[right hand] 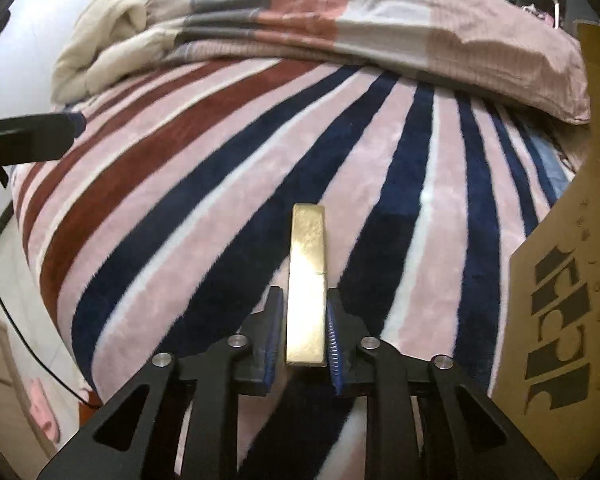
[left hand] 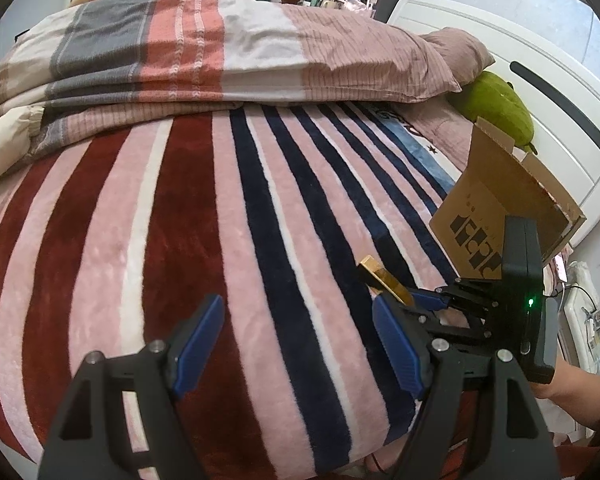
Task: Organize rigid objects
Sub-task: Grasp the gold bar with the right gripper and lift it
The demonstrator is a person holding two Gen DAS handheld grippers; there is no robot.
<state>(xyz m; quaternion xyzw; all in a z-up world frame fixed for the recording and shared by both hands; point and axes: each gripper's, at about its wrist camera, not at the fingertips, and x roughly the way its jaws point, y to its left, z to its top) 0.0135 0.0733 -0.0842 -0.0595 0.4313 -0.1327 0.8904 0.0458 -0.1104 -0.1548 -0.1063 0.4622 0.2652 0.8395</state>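
Gold, shiny and bar-shaped: the gold bar [right hand: 305, 280] is clamped between the blue pads of the right tool [right hand: 303, 332], just above the striped blanket [right hand: 204, 184] on the bed. A cardboard box [right hand: 567, 280] is seen just to its right. The left tool [left hand: 296, 344] is kept spread, nothing between its pads.

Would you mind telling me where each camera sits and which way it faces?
Left wrist: on the left gripper, jaws open and empty, angled down over the striped blanket; a forearm shows beside the right gripper.
Right wrist: on the right gripper, shut on the gold bar, facing the folded quilt.
Shared: blanket, bar, cardboard box.
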